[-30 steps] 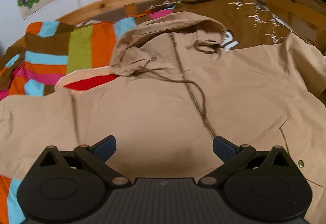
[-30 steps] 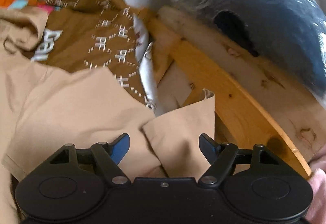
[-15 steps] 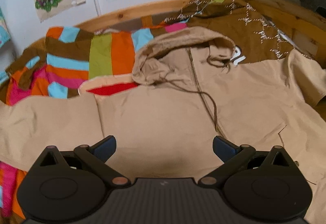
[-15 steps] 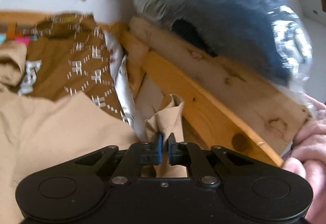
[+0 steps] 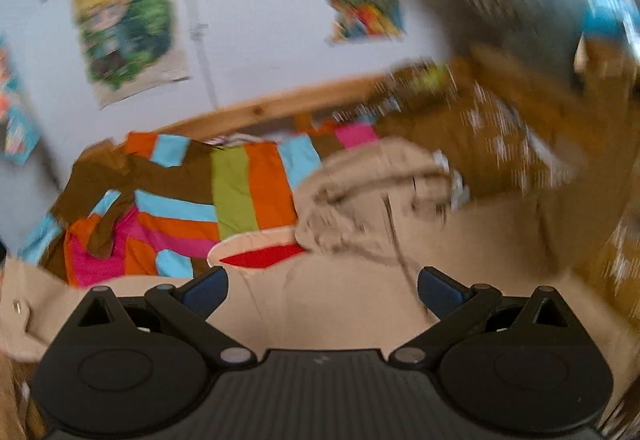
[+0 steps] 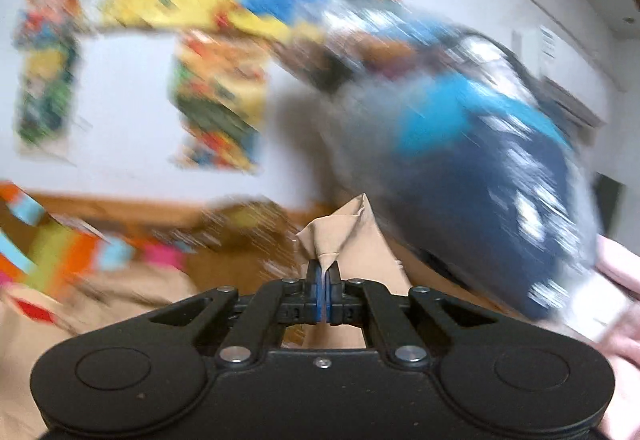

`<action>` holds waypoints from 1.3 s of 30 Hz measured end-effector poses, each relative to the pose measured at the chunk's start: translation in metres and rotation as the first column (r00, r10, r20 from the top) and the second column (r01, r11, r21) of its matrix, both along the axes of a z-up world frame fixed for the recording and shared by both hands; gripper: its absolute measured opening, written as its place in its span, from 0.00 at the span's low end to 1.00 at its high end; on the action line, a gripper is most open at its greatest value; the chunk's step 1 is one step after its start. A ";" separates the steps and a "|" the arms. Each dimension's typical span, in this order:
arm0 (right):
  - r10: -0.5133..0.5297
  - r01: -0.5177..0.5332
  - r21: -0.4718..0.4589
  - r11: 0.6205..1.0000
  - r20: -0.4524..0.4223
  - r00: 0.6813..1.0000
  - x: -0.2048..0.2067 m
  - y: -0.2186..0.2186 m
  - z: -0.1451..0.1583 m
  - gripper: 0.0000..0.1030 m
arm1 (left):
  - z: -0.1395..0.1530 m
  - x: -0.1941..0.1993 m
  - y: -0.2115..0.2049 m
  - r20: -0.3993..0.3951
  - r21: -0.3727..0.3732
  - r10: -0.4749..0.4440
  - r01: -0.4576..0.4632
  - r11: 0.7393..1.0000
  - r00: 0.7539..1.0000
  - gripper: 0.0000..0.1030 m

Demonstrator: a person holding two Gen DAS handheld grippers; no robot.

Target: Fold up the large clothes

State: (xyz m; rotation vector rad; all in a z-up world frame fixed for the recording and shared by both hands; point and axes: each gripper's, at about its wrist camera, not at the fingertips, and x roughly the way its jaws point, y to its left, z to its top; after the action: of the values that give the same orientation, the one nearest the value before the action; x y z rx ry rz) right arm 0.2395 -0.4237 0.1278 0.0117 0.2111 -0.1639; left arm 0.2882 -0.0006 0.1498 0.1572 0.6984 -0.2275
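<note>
**Sleeve edge pinched, jacket spread on bed**

The right claw (image 6: pixel 322 282) is clamped tight on a creased sleeve edge of the soft beige zip-up hooded jacket (image 5: pixel 360 304). The left claw (image 5: pixel 322 286) gapes wide, empty, jacket spread beyond it across the bed's striped patchwork blanket (image 5: pixel 240 191).

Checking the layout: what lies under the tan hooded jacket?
Under the tan hooded jacket a striped multicoloured cover and a brown patterned garment show; anything beneath its middle is hidden.

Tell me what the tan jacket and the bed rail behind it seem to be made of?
The tan jacket looks like matte woven cloth, probably cotton: it creases softly. The bed rail looks like pale varnished wood, judging by its warm colour; blur hides any grain.
</note>
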 end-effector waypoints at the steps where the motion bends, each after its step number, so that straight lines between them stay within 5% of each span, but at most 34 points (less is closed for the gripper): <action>1: 0.048 -0.049 0.024 0.999 0.025 0.999 0.003 0.019 0.008 0.00 | 0.004 0.000 0.012 0.011 -0.055 0.027 -0.026 0.998 1.000 1.00; 5: 0.229 -0.235 0.074 0.969 0.087 0.970 0.011 0.095 0.016 0.00 | -0.006 0.004 0.058 0.076 -0.178 0.127 -0.112 0.978 0.989 1.00; 10: 0.375 -0.380 0.077 0.922 0.072 0.924 0.032 0.190 -0.027 0.00 | -0.045 0.025 0.094 0.068 -0.234 0.211 -0.190 0.953 0.975 1.00; 15: 0.468 -0.466 0.048 0.884 -0.102 0.878 0.056 0.265 -0.110 0.00 | -0.111 0.042 0.102 -0.009 -0.283 0.265 -0.257 0.924 0.964 1.00; 17: 0.488 -0.492 0.031 0.870 -0.197 0.851 0.054 0.285 -0.146 0.03 | -0.138 0.044 0.097 -0.011 -0.246 0.257 -0.252 0.936 0.966 1.00; 19: 0.510 -0.518 0.048 0.854 -0.271 0.816 0.052 0.291 -0.173 0.21 | -0.161 0.046 0.085 -0.020 -0.156 0.208 -0.208 0.965 0.978 1.00; 22: 0.522 -0.524 0.072 0.848 -0.280 0.806 0.041 0.282 -0.185 0.45 | -0.182 0.045 0.069 -0.043 -0.071 0.149 -0.152 0.986 0.988 1.00; 24: 0.495 -0.491 0.087 0.867 -0.267 0.827 0.032 0.259 -0.181 0.59 | -0.195 0.047 0.060 -0.074 -0.055 0.120 -0.125 0.991 0.990 1.00; 32: 0.060 -0.053 0.031 0.998 -0.290 0.955 0.030 0.139 -0.215 0.65 | -0.239 0.045 0.030 -0.211 0.005 0.052 -0.052 0.999 0.976 0.95; 35: -0.066 0.069 -0.002 0.998 -0.304 0.950 0.045 0.099 -0.237 0.62 | -0.249 0.044 0.020 -0.210 0.022 0.017 -0.013 1.000 0.978 0.78; 39: -0.070 0.119 0.132 0.984 -0.331 0.941 0.051 0.064 -0.258 0.50 | -0.258 0.047 0.014 -0.235 0.006 -0.010 0.012 1.000 0.972 0.33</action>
State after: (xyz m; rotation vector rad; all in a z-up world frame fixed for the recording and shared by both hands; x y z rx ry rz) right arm 0.2905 -0.3594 -0.1303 0.1458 0.5537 -0.2460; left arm 0.3355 0.0130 -0.1078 0.1429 0.9340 -0.2565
